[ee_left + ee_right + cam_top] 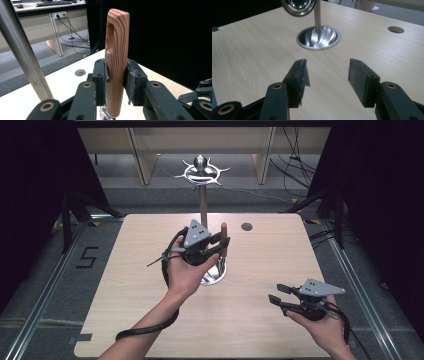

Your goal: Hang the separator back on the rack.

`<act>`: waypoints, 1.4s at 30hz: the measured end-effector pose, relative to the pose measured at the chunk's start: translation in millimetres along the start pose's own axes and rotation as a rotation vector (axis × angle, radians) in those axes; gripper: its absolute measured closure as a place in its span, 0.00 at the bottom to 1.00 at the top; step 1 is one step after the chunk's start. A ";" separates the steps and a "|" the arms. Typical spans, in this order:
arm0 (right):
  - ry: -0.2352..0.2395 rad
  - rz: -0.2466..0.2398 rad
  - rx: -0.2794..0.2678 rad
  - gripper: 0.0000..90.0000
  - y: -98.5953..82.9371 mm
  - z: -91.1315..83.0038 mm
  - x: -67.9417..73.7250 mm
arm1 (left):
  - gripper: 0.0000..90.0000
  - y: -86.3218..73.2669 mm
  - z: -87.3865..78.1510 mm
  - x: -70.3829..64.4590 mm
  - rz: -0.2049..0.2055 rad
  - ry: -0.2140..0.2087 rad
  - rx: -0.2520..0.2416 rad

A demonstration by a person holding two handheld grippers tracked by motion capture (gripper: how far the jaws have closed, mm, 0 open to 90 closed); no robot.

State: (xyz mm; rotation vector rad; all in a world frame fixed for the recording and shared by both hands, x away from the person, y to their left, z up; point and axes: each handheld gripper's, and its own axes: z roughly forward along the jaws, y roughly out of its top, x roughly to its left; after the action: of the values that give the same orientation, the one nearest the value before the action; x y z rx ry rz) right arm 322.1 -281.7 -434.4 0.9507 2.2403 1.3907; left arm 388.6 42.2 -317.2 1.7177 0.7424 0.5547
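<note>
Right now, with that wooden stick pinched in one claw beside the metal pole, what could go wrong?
The left gripper holds the wooden handle low down, leaving most of it above the pads, so it might tip or slip if bumped. The stand's pole rises close beside it, so a sideways move could knock the handle against it. The metal part at the handle's lower end hangs near the stand's steel base and might catch there. The right gripper is open and apart, so it cannot steady anything.

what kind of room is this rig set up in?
Probably an office or lab set up for recording. A light wooden table stands between black curtains, loose cables run over the grey floor, and the left gripper view shows a desk with a keyboard behind.
</note>
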 end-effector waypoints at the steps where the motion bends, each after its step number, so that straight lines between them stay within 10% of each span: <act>1: 0.001 0.001 -0.001 0.55 0.1 0.0 0.2 | 0.79 0.7 0.1 0.2 0.003 0.003 -0.001; 42: 0.009 -0.008 0.001 0.54 -0.9 3.4 1.8 | 0.79 25.1 1.7 5.7 0.062 0.017 -0.011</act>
State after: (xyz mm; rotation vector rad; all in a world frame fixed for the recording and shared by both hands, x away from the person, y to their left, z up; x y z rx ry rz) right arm 322.6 -278.5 -436.7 0.9358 2.2492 1.3936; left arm 398.7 40.8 -293.5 1.7323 0.6990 0.6159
